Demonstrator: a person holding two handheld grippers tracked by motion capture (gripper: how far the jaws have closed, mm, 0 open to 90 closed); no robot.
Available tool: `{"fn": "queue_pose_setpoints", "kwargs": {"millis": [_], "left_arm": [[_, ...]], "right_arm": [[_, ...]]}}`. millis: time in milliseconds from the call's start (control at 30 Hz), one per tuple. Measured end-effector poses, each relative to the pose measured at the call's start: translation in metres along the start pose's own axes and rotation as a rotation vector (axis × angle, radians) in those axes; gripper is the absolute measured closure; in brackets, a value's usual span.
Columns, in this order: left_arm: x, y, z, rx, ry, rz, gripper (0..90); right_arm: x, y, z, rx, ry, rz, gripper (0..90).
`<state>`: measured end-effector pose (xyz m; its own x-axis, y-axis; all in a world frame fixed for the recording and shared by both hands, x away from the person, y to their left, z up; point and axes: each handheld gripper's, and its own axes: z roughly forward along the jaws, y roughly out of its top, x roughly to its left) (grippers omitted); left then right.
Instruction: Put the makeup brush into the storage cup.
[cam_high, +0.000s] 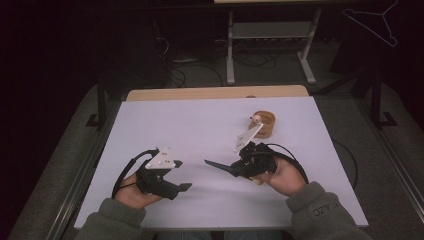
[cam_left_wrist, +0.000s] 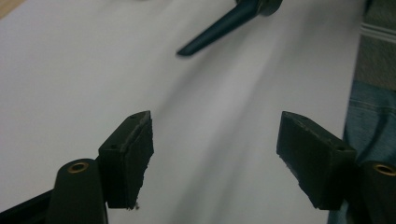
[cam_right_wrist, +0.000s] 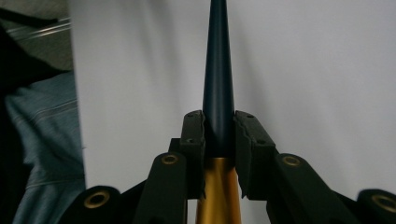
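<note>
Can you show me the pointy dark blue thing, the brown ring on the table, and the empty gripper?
pointy dark blue thing (cam_right_wrist: 218, 70): right gripper view, on its tapered shaft.
brown ring (cam_high: 265, 126): high view, on its outer wall.
left gripper (cam_left_wrist: 215, 154): left gripper view, midway between its open fingertips.

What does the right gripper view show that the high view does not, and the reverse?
Right gripper view alone: the dark blue cone has a gold part behind it, and the right claw clamps the blue part from both sides.

High view alone: the open left claw, a tape roll beyond the right hand, both sleeves, the floor and a hanger.

Both: the cone and the white table.
</note>
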<state>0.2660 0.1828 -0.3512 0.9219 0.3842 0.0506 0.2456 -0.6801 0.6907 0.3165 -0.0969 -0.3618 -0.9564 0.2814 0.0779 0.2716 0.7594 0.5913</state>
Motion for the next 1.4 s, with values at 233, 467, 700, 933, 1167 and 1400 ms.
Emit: {"fn": "queue_pose_setpoints", "kwargs": {"millis": [233, 467, 700, 933, 1167, 1400], "left_arm": [[-0.007, 0.023, 0.013, 0.073, -0.075, 0.112, 32.0], [-0.011, 0.031, 0.027, 0.142, -0.144, 0.159, 39.3], [-0.015, 0.034, 0.039, 0.187, -0.217, 0.176, 55.9], [-0.018, 0.036, 0.045, 0.217, -0.272, 0.206, 70.2], [-0.021, 0.038, 0.05, 0.223, -0.288, 0.218, 72.4], [-0.024, 0.037, 0.052, 0.223, -0.278, 0.249, 76.8]], "right_arm": [[0.018, 0.004, 0.002, 0.018, 0.064, -0.09, 73.4], [0.028, 0.007, 0.007, 0.025, 0.114, -0.149, 73.4], [0.034, 0.011, 0.015, 0.04, 0.161, -0.185, 73.3], [0.038, 0.014, 0.02, 0.049, 0.187, -0.206, 73.3], [0.036, 0.014, 0.021, 0.043, 0.2, -0.219, 73.3], [0.037, 0.012, 0.021, 0.059, 0.2, -0.218, 73.3]]}}
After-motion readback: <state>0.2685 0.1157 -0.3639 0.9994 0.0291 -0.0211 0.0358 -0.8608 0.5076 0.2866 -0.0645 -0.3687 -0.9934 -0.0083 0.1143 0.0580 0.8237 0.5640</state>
